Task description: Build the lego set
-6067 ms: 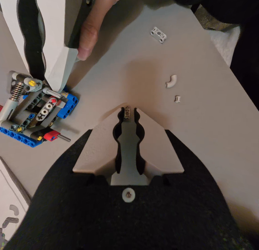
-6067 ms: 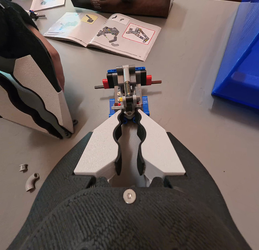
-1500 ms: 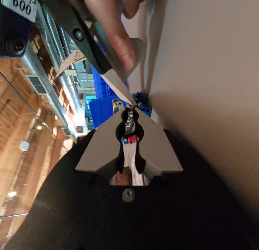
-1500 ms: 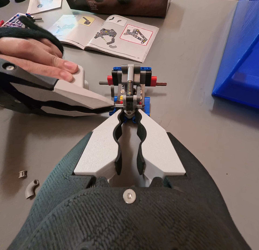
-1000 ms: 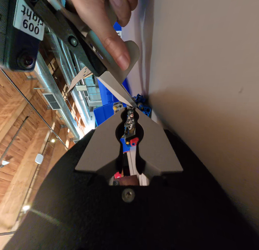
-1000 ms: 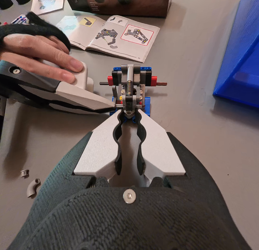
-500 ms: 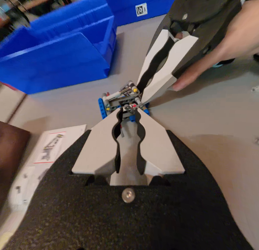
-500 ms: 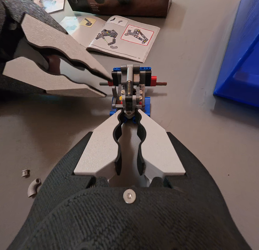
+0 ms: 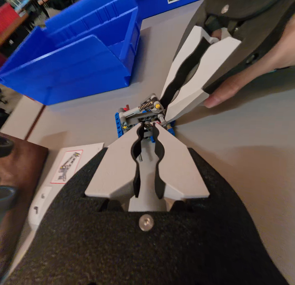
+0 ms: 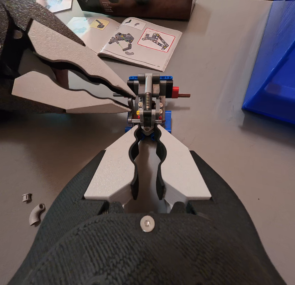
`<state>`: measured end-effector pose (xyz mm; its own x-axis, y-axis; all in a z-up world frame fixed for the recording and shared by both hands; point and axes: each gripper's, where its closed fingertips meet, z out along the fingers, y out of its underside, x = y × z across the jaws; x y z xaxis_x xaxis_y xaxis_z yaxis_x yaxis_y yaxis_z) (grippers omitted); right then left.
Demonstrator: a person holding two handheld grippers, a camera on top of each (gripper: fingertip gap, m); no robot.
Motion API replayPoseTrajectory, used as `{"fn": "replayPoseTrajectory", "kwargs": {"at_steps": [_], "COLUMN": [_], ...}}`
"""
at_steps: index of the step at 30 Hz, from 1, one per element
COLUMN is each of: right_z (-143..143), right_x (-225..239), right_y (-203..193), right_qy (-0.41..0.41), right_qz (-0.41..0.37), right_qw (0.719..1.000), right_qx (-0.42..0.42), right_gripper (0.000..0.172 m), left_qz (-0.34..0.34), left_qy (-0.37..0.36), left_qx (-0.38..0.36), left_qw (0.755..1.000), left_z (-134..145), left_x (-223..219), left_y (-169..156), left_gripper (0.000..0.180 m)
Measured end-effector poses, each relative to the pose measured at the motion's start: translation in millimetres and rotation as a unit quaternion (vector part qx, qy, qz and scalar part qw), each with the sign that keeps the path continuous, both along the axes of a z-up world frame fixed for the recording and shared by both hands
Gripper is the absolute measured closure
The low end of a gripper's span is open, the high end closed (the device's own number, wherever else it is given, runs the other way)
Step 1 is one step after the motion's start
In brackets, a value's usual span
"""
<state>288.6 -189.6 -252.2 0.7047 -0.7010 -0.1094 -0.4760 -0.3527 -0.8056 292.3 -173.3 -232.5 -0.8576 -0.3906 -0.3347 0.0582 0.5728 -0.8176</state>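
Note:
A small brick model [image 10: 150, 101] of grey, blue and red parts with a spring stands on the grey table [image 10: 215, 149]. My right gripper [image 10: 147, 128] is shut on the model's grey front piece and steadies it. It also shows in the left wrist view [image 9: 165, 112], at the model's far right. My left gripper [image 9: 147, 125] reaches the model from its left side. Its fingertips are closed on a thin grey beam [image 10: 130, 103] that sits against the model's side. The right wrist view shows the left gripper [image 10: 132, 102] with one tip above that beam and one below.
Blue bins [image 9: 71, 61] stand beyond the model, one also at the right edge [image 10: 274, 69]. An open instruction booklet [image 10: 140, 44] and a brown box [image 10: 135, 2] lie behind. Two loose grey pieces [image 10: 35, 215] lie at the near left. A person's hand [image 9: 239, 82] holds the right gripper. Less than 4 cm separates the two grippers' tips.
My left gripper turned from lying sideways against the model to upright, opened, then closed again on the grey beam at the model's side. My right gripper kept its hold.

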Motion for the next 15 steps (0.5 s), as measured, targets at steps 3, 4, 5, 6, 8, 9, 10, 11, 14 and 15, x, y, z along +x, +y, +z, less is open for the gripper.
{"fn": "replayPoseTrajectory", "kwargs": {"at_steps": [3, 4, 5, 6, 8, 9, 10, 11, 14, 15], "right_z": [0.0, 0.0, -0.1, 0.0, -0.1, -0.2, -0.2, -0.1, 0.0, 0.0], "right_x": [0.2, 0.2, 0.2, 0.2, 0.4, 0.4, 0.5, 0.3, 0.3, 0.2], "right_y": [0.0, 0.0, -0.1, 0.0, 0.1, 0.2, 0.2, 0.1, 0.1, 0.2], "right_qy": [0.0, -0.002, -0.001, 0.0, 0.0, 0.001, 0.003, 0.005, 0.007, 0.007], "right_qz": [-0.001, -0.001, -0.001, -0.001, -0.001, -0.001, 0.0, 0.0, 0.001, 0.001], "right_qw": [1.0, 1.0, 1.0, 1.0, 1.0, 1.0, 1.0, 1.0, 1.0, 1.0], "right_qx": [0.0, -0.001, -0.001, 0.0, 0.001, 0.001, 0.004, 0.006, 0.009, 0.008], "right_gripper": [0.158, 0.158, 0.158, 0.158, 0.158, 0.157, 0.157, 0.157, 0.158, 0.158], "left_qz": [-0.01, -0.009, -0.008, -0.008, -0.011, -0.01, -0.01, -0.012, -0.02, -0.022], "left_qy": [-0.068, -0.082, -0.088, -0.085, -0.063, -0.05, -0.045, -0.053, -0.131, -0.166], "left_qx": [0.033, 0.042, 0.046, 0.044, 0.03, 0.018, 0.011, 0.011, 0.035, 0.04], "left_qw": [0.997, 0.996, 0.995, 0.995, 0.998, 0.999, 0.999, 0.998, 0.991, 0.985], "left_z": [2.2, 2.4, 2.4, 2.3, 0.6, 0.5, 0.4, 0.7, 5.7, 10.0], "left_x": [-0.5, -0.6, -0.5, -0.6, -1.1, -1.3, -2.0, -2.9, -6.6, -8.6], "left_y": [-0.5, -0.5, -0.5, -0.6, -0.5, 0.0, 0.7, 1.9, 7.5, 8.7], "left_gripper": [0.174, 0.174, 0.173, 0.173, 0.173, 0.173, 0.173, 0.172, 0.171, 0.172]}}
